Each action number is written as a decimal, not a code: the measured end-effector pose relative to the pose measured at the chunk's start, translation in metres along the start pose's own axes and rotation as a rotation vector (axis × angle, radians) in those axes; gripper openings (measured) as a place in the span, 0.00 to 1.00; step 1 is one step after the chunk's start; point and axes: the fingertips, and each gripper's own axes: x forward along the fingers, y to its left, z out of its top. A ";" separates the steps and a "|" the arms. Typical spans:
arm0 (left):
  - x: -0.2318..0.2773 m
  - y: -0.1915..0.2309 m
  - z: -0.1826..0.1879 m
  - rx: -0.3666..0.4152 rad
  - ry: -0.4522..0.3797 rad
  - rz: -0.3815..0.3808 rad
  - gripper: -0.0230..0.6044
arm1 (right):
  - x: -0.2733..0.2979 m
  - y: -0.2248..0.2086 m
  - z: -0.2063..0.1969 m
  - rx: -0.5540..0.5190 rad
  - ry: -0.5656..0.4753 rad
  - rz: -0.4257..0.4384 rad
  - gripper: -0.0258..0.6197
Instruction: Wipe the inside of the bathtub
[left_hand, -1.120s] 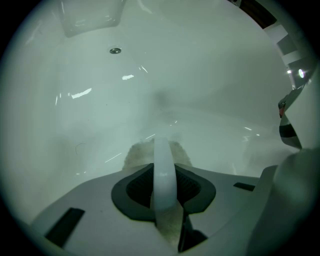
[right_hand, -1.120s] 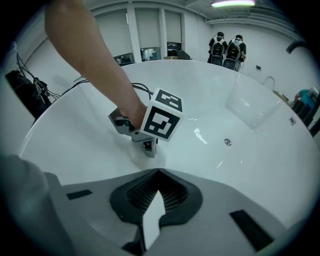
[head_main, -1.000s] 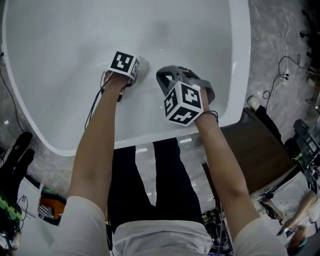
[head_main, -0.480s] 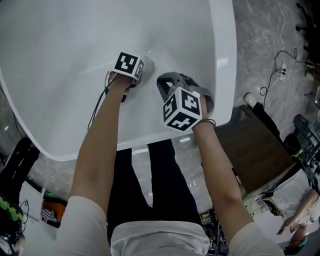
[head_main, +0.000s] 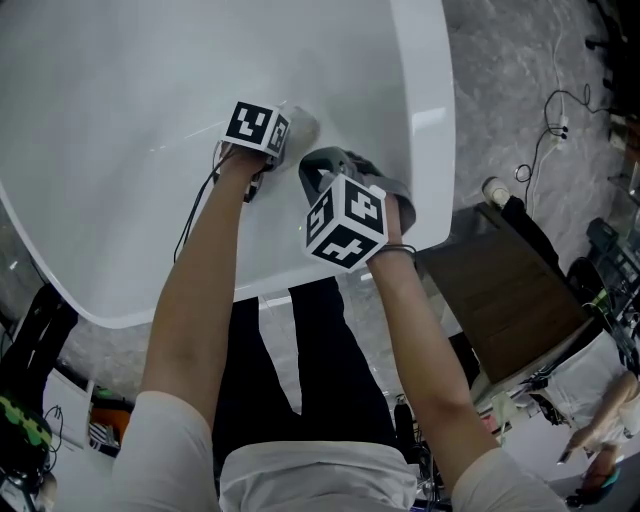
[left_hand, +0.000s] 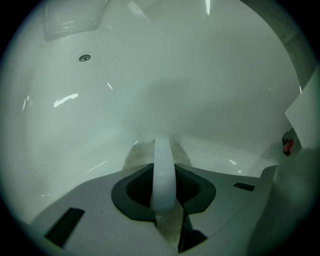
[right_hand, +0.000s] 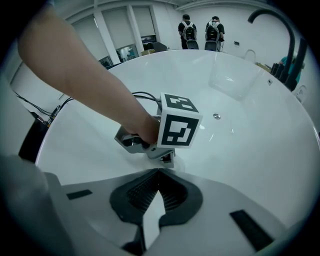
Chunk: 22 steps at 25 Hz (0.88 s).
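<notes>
The left gripper (left_hand: 163, 172), jaws clamped on the cloth (left_hand: 135, 154), holds it directly ahead against the inner wall of the bathtub (head_main: 130, 70), while the right gripper (right_hand: 158, 172), jaws together and empty, hovers just behind, nearer the rim.

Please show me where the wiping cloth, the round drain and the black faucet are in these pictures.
cloth (left_hand: 138, 153), left gripper view, on the beige patch showing just beyond the jaws.
drain (left_hand: 85, 58), left gripper view, on its centre.
faucet (right_hand: 290, 47), right gripper view, on its upright neck.
</notes>
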 end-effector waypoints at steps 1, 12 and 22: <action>0.002 -0.004 0.002 -0.002 -0.005 -0.009 0.19 | -0.002 0.000 -0.001 0.008 -0.003 0.003 0.07; 0.008 -0.016 0.007 -0.054 -0.059 -0.087 0.19 | -0.021 0.007 -0.003 0.063 -0.027 -0.001 0.07; 0.014 -0.012 0.009 -0.061 -0.065 -0.074 0.19 | -0.022 0.006 -0.003 0.069 -0.038 -0.016 0.07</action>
